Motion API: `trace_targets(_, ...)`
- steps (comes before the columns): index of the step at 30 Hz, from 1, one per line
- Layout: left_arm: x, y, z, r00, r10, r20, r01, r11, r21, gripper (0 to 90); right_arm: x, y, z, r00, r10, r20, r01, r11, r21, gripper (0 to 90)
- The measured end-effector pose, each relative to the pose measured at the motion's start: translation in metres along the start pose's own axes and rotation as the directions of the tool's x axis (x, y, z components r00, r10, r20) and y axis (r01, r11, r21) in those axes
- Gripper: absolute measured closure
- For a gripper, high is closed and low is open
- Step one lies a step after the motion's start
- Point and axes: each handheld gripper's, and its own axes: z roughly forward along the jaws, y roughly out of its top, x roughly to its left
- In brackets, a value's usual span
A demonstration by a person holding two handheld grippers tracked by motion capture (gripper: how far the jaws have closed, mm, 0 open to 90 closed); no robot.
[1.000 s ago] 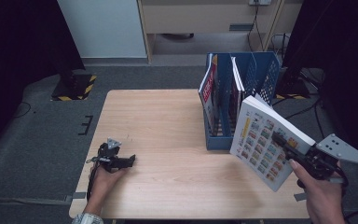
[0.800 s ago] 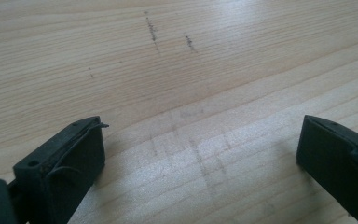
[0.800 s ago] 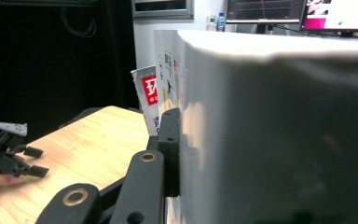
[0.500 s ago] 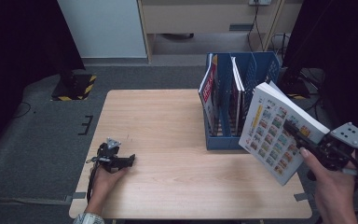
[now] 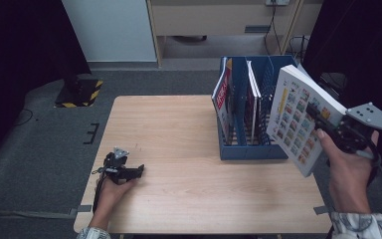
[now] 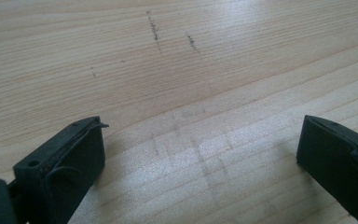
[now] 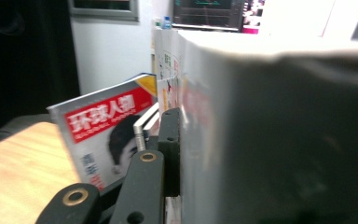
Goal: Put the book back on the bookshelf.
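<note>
One book (image 5: pixel 301 117) gripped; two in rack (image 5: pixel 248 149).

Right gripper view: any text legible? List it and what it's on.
"环球人物", white on a red band, on the cover of the red-and-white magazine leaning in the blue slotted file rack.
Smaller red print lower on that cover: too blurred to read.
Thick white book with a picture-grid cover, clamped in the right hand-held gripper: its print is too small in the high view and blurred in the right gripper view.
Screens behind: unreadable.
</note>
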Motion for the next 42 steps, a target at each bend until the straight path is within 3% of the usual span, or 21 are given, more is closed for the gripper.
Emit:
trace_targets(7, 0.000, 0.000, 0.000, 1.0000, 0.005, 0.000, -0.005, 1.0000, 0.004, 0.1, -0.013, -0.002, 0.026, 0.9964, 0.035, 0.078, -0.036, 0.999, 0.017, 74.0)
trace_targets(10, 0.000, 0.000, 0.000, 1.0000, 0.005, 0.000, -0.005, 1.0000, 0.004, 0.1, -0.019, -0.006, 0.043, 0.9927, 0.024, 0.118, -0.028, 0.999, 0.029, 74.0)
trace_targets(18, 0.000, 0.000, 0.000, 1.0000, 0.004, 0.000, -0.004, 1.0000, 0.004, 0.1, -0.025, -0.013, 0.066, 0.9863, 0.076, 0.146, -0.080, 0.997, 0.015, 74.0)
trace_targets(27, 0.000, 0.000, 0.000, 1.0000, 0.004, 0.000, -0.004, 1.0000, 0.004, 0.1, -0.032, -0.013, 0.081, 0.9813, 0.101, 0.164, -0.104, 0.994, 0.011, 74.0)
trace_targets(42, 0.000, 0.000, 0.000, 1.0000, 0.004, -0.001, -0.004, 1.0000, 0.004, 0.1, -0.036, -0.011, 0.101, 0.9786, 0.099, 0.180, -0.106, 0.994, 0.030, 74.0)
